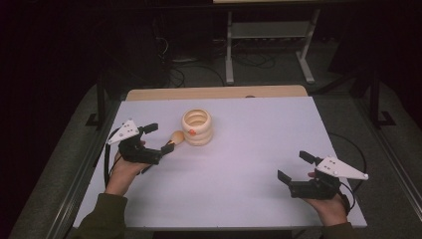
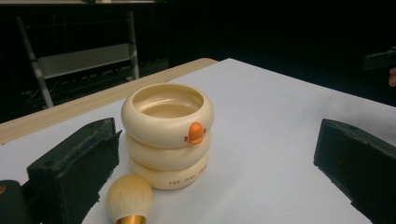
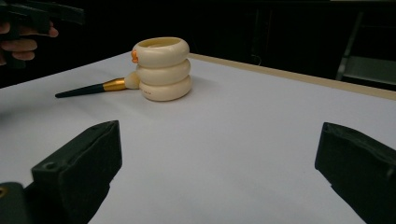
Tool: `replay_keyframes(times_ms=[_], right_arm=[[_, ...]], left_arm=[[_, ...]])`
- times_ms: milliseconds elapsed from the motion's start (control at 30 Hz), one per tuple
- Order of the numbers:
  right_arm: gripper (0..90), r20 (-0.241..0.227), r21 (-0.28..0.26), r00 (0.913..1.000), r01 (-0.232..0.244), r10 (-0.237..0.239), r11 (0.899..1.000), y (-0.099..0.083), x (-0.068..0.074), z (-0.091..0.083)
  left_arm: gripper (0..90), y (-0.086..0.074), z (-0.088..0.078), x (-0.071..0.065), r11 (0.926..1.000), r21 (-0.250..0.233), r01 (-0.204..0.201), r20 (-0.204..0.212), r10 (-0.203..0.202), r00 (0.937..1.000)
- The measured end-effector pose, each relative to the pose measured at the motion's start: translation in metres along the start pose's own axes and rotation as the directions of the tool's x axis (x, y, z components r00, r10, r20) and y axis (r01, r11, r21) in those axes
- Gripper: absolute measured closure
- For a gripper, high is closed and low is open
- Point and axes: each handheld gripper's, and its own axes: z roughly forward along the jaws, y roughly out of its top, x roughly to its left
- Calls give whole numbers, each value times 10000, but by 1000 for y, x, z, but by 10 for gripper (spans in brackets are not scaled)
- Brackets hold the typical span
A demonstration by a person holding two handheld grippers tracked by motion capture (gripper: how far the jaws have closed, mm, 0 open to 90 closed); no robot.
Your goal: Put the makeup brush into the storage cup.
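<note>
While both grippers' jaws gape, white table (image 1: pixel 239 149) bears holder (image 1: pixel 197 127), brush (image 1: pixel 171 139); room dark.

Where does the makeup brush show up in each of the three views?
High view: makeup brush lies left of centre, bristles against the cream ringed holder.
Left gripper view: bottom edge, left of centre, in front of the holder.
Right gripper view: upper left, handle pointing left.
Shared landmark: the holder's orange beak.

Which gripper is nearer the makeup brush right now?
Left. The left gripper hovers open right over the makeup brush handle; the right gripper sits open far across the table.
</note>
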Motion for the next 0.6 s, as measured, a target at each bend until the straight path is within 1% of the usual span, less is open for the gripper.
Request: replay_keyframes(times_ms=[33,100,200,267,333,433,500,533,600], right_arm=[[0,0,0,10000,0,0,10000,0,0,0],[0,-1,9,10000,11,-11,10000,0,0,0],[0,-7,19,10000,7,-7,10000,0,0,0],[0,-5,28,10000,7,-7,10000,0,0,0],[0,-2,18,10000,14,-14,10000,0,0,0],[0,1,12,10000,8,-8,10000,0,0,0],[0,0,31,10000,12,-12,10000,0,0,0],[0,-2,31,10000,16,-16,10000,0,0,0],[0,-3,8,10000,7,-7,10000,0,0,0]], left_arm=[[0,0,1,1,10000,21,-42,-11,42,10000],[0,1,2,2,10000,-21,17,3,-17,10000],[0,3,5,4,10000,20,-84,25,84,10000],[0,3,7,5,10000,-64,7,64,-7,10000],[0,4,8,6,10000,-46,-32,70,33,10000],[0,6,10,8,9999,-112,-62,23,62,10000],[0,6,11,8,9995,-246,-198,-114,195,9997],[0,6,12,9,9993,-221,-307,-177,303,9994],[0,6,13,10,9995,-216,-238,-161,235,9996]])
